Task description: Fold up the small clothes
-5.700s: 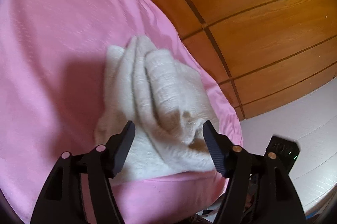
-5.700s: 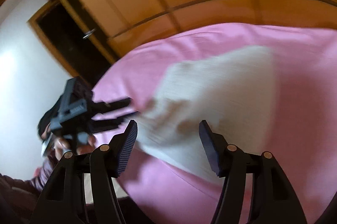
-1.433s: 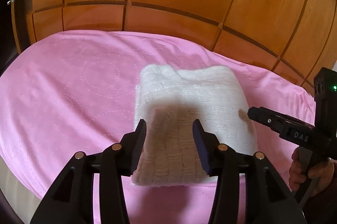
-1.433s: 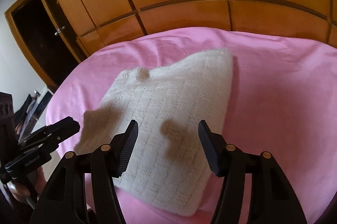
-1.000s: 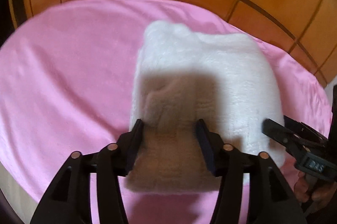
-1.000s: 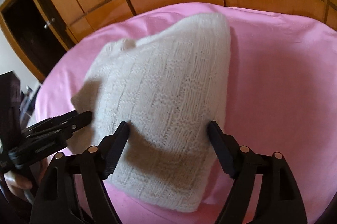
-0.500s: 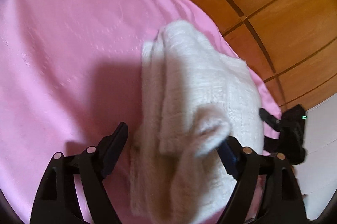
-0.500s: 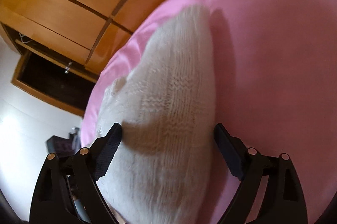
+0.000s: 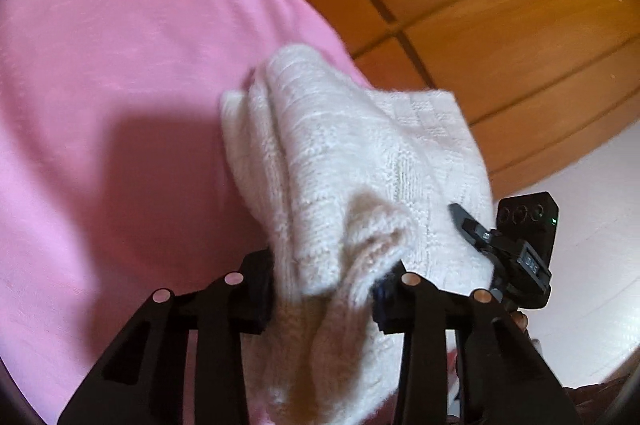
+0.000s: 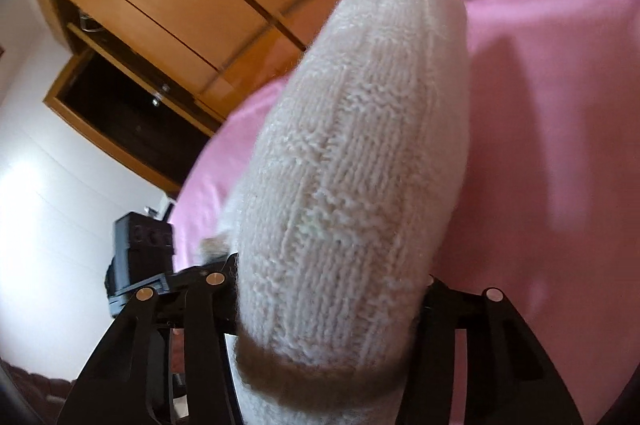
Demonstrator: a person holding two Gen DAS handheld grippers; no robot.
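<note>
A folded cream knitted garment (image 9: 360,161) is held above the pink bedsheet (image 9: 100,85). My left gripper (image 9: 324,285) is shut on the garment's near edge, with the knit bunched between its jaws. My right gripper (image 10: 328,289) is shut on the same garment (image 10: 360,153), which bulges up between its jaws and hides the fingertips. The right gripper also shows in the left wrist view (image 9: 516,245), at the garment's right side. The left gripper's body shows in the right wrist view (image 10: 140,257), at the left.
A wooden wardrobe (image 9: 480,5) stands behind the bed. In the right wrist view it has an open dark compartment (image 10: 120,117). A white wall (image 10: 40,225) is at the left. The pink sheet (image 10: 560,105) spreads to the right.
Both grippers closed onto the near edge of the folded garment and lifted it off the sheet. The garment now hangs bunched between them.
</note>
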